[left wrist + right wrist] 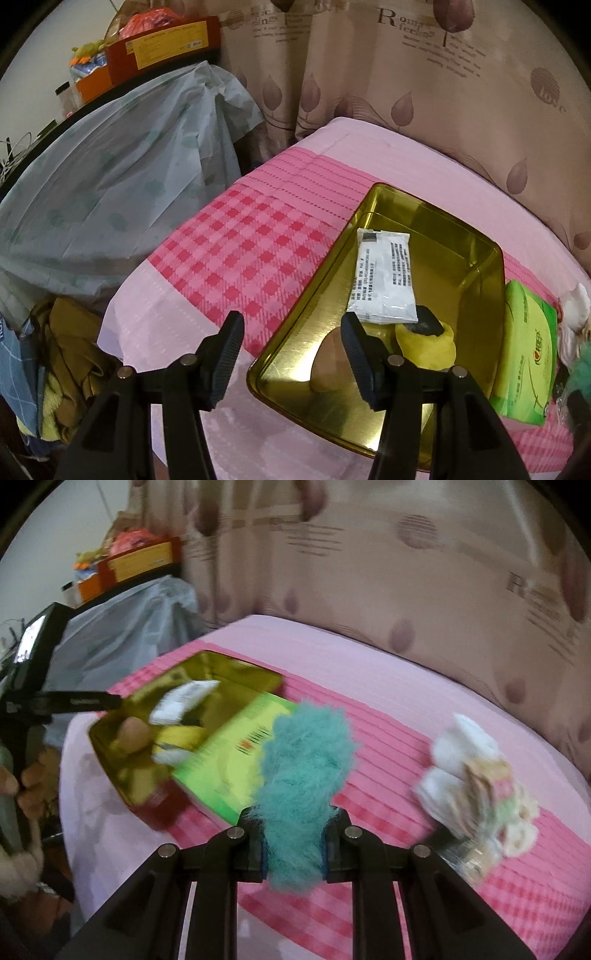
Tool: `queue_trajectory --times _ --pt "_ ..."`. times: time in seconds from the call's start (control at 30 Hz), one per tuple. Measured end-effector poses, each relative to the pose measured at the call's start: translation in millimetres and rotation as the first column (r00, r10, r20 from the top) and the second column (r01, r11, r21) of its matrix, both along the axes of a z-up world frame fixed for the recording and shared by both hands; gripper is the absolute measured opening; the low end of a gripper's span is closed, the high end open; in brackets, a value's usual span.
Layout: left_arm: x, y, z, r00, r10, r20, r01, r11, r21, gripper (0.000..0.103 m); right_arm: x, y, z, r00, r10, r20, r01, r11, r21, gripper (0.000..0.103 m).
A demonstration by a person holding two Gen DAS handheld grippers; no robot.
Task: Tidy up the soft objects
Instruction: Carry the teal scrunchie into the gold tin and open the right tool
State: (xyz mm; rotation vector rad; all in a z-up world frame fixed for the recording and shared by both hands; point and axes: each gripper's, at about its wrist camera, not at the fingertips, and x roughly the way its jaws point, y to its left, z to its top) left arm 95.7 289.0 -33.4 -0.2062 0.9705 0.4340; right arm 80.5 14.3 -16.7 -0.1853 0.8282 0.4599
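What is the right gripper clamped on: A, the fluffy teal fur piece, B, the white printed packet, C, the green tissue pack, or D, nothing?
A: the right gripper is shut on the fluffy teal fur piece, which sticks up between its fingers.

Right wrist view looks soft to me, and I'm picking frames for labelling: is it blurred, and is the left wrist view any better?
Right wrist view: motion-smeared; the white packet and green pack are streaked, print unreadable. Left wrist view: sharp; the white packet's print shows, glare on the gold tin. Both bend at the edges.
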Motion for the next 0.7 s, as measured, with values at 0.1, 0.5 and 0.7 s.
queue_trajectory --times 0.1,0.5,0.7 --pt "0 1 0 1.0 0.005 -0.001 -0.005 1.0 -0.004 0.056 8 27 2 0.999 0.046 0.001 -0.046 0.999 0.002 0.017" --pt "-7 26 3 0.994 0.108 0.028 -0.106 0.993 -0.053 0.056 37 116 -9 0.985 0.169 -0.042 -0.169 0.986 0.004 0.017" --pt "-8 33 1 0.991 0.135 0.021 -0.133 0.989 -0.069 0.056 49 144 -20 0.978 0.197 -0.07 -0.198 0.98 -0.003 0.017"
